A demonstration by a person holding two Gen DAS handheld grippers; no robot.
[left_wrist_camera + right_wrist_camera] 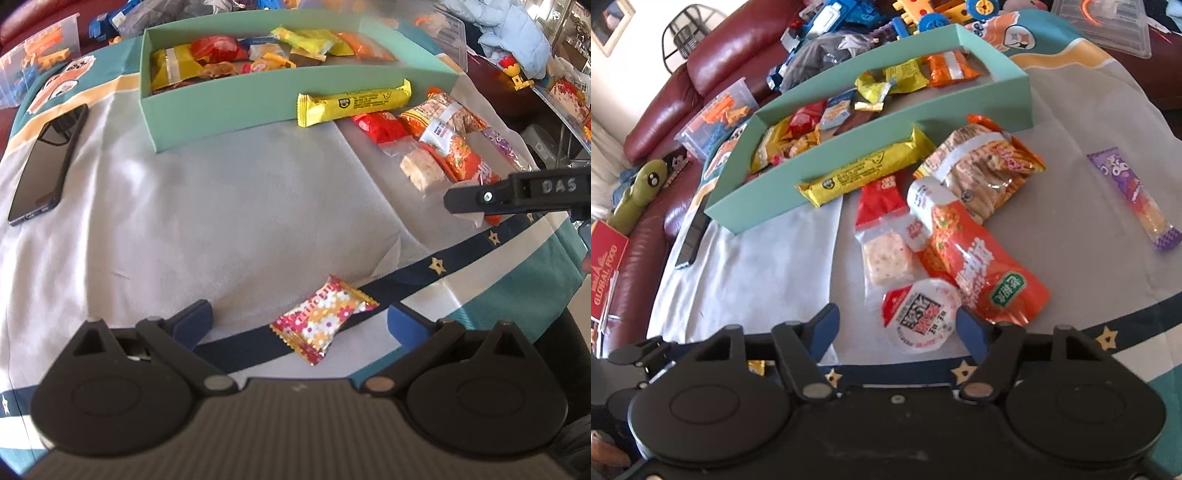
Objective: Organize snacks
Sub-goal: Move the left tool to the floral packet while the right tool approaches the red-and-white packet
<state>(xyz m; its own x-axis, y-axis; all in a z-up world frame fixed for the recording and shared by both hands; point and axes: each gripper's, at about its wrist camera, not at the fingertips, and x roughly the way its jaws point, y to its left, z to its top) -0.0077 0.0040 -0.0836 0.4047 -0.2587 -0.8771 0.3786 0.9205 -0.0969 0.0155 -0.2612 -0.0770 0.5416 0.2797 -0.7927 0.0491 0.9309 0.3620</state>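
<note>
Your left gripper (299,325) hangs low over the cloth-covered counter (221,221) with its 2 blue fingers spread wide. The flower-print candy packet (325,321) lies flat on the cloth between them, and neither pad touches it.

Your right gripper (895,328) also points down at the cloth, its jaws partly apart. The round white snack cup (921,319) with the red label sits between them. The right pad is at or against the cup's rim; the left finger (823,328) stands clear of it, so nothing is clamped.

Just beyond the cup lie an orange noodle packet (982,273), a clear bag with a pale square cake (886,254) and a bag of crackers (982,173), bunched together and overlapping. A purple jelly stick (1134,199) lies well apart to the right. The long yellow bar (864,171) leans against the front wall of the mint-green box (764,206), which holds many wrapped snacks. A phone (48,162) rests left of the box.
</note>
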